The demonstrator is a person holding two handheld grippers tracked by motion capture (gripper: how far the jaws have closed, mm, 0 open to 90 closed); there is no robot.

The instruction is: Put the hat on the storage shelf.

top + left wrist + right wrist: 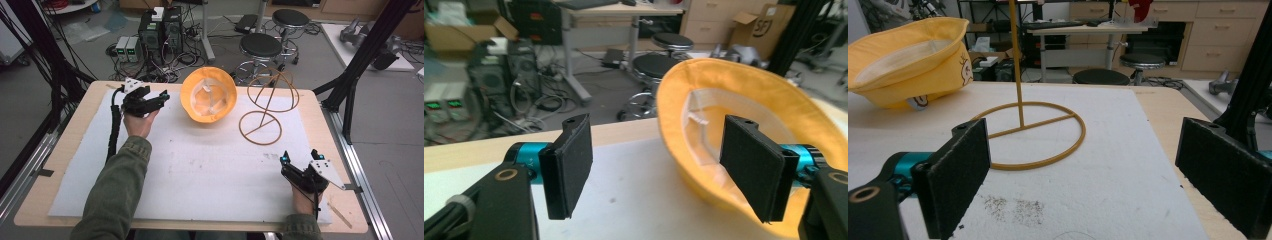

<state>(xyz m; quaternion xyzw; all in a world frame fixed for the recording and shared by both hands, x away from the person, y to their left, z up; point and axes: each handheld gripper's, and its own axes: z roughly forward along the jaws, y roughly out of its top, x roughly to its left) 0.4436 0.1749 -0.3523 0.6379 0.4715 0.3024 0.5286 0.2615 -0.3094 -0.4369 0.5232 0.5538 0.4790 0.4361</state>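
Left gripper (159, 96): jaws wide apart, nothing held, just left of the yellow hat (208, 94).
Right gripper (300, 157): jaws wide, empty, well apart from hat.
Hat: upturned, beside wire stand (265, 102).

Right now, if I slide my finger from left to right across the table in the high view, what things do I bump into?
Left gripper → yellow hat → wire hat stand → right gripper.

Stand (1020, 65) top cut off.
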